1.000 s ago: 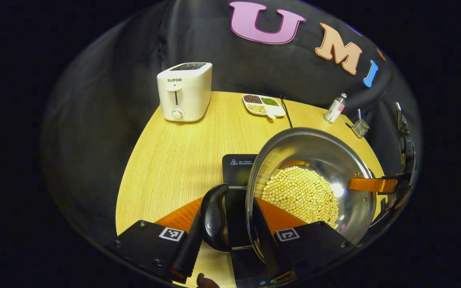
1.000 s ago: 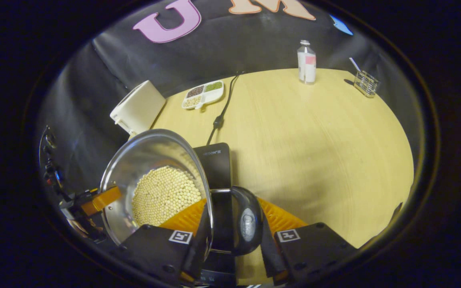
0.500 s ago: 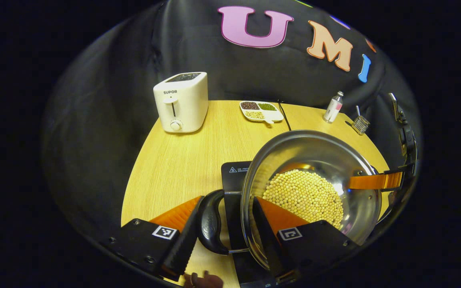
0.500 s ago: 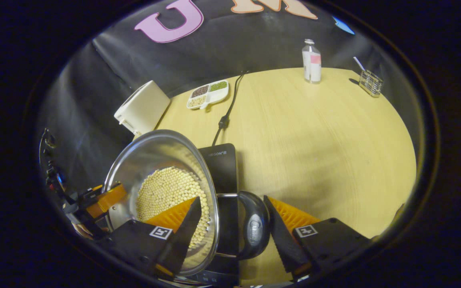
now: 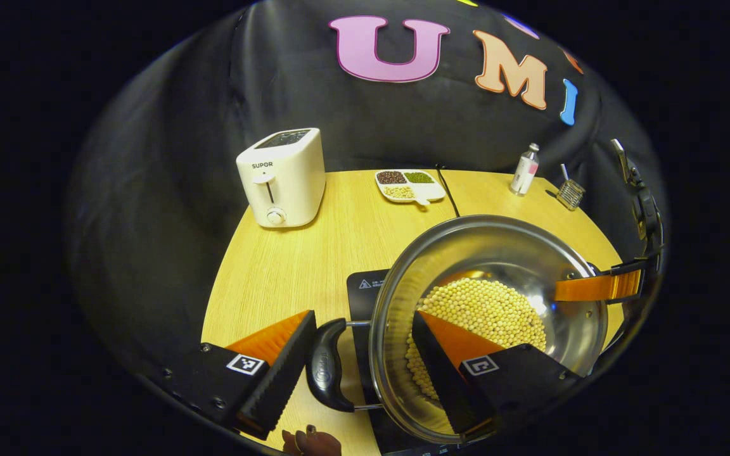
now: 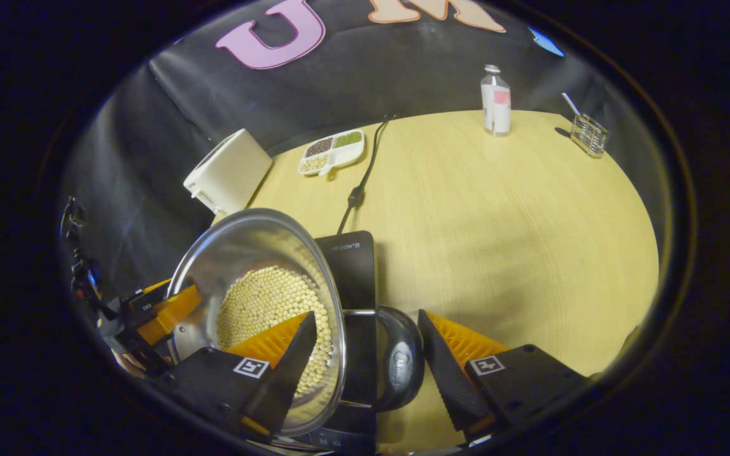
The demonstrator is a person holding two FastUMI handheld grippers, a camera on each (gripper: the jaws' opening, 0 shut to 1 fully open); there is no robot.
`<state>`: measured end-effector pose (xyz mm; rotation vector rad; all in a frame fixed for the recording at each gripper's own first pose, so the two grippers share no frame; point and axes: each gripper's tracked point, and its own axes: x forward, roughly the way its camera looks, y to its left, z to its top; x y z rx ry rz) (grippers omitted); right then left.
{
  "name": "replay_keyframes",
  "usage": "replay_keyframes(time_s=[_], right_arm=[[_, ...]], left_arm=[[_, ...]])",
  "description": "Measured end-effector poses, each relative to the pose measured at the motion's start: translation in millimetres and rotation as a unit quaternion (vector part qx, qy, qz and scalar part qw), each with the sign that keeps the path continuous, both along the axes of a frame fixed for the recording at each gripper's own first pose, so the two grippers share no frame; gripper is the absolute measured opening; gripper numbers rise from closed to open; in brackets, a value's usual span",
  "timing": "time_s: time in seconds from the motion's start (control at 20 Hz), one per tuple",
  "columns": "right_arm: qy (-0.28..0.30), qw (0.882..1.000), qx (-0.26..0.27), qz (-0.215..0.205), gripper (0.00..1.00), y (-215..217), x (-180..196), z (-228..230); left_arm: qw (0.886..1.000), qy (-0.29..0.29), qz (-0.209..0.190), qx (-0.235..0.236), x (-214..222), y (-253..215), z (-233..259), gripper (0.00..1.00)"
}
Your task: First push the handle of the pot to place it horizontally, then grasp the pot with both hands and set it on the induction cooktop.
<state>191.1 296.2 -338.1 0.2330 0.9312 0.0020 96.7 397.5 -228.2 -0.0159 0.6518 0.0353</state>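
Pot (image 5: 517, 253) sitting on induction cooktop (image 5: 360, 292), lower centre of left gripper view, soybeans inside. So I'm reckoning set-down done, letting-go step in hand.

Left gripper (image 5: 365, 354): fingers spread, straddling black side handle (image 5: 325, 373) and rim, not pinching.

Right gripper (image 6: 365, 345): same deal, fingers released either side of other handle (image 6: 398, 367).

Next move, I'm guessing: backing both straight out without snagging handles.

Both angled down, opposite sides of pot.
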Motion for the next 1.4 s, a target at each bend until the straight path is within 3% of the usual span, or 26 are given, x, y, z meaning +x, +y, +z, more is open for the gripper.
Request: replay_keyframes(time_s=[0.25, 0.3, 0.35, 0.45, 0.5, 0.7, 0.95, 1.05, 1.1, 1.2, 1.4], right_arm=[[-0.021, 1.0, -0.006, 0.004, 0.94, -3, 5, 9], [-0.03, 1.0, -0.008, 0.003, 0.98, -6, 8, 14], [-0.039, 0.999, -0.01, -0.001, 0.94, -9, 10, 19], [-0.064, 0.998, -0.015, -0.01, 0.99, -16, 17, 35], [-0.079, 0.997, -0.013, -0.015, 0.94, -18, 19, 45], [-0.149, 0.989, 0.005, -0.026, 0.94, -25, 25, 98], [-0.265, 0.964, 0.004, 0.001, 0.92, -39, 15, 183], [-0.297, 0.955, -0.013, 0.013, 0.98, -53, 1, 210], [-0.317, 0.948, -0.026, 0.019, 0.93, -61, -6, 224], [-0.359, 0.931, -0.058, 0.043, 0.98, -76, -18, 252], [-0.428, 0.893, -0.118, 0.071, 0.93, -119, -47, 306]], left_arm=[[1.0, -0.017, 0.006, 0.016, -1, 5, 9, 0.98], [0.999, -0.03, 0.009, 0.023, 1, 8, 16, 0.99], [0.998, -0.046, 0.012, 0.033, 3, 9, 26, 0.98], [0.995, -0.084, 0.013, 0.054, 7, 10, 46, 0.98], [0.992, -0.105, 0.011, 0.065, 9, 8, 58, 0.98], [0.978, -0.192, 0.016, 0.085, 12, -3, 114, 0.95], [0.952, -0.299, -0.026, 0.053, -6, -76, 189, 0.94], [0.943, -0.327, -0.038, 0.037, -15, -109, 212, 0.94], [0.941, -0.336, -0.037, 0.031, -18, -124, 221, 0.93], [0.934, -0.356, -0.034, 0.012, -22, -158, 238, 0.94], [0.925, -0.379, -0.032, -0.002, -30, -224, 265, 0.94]])
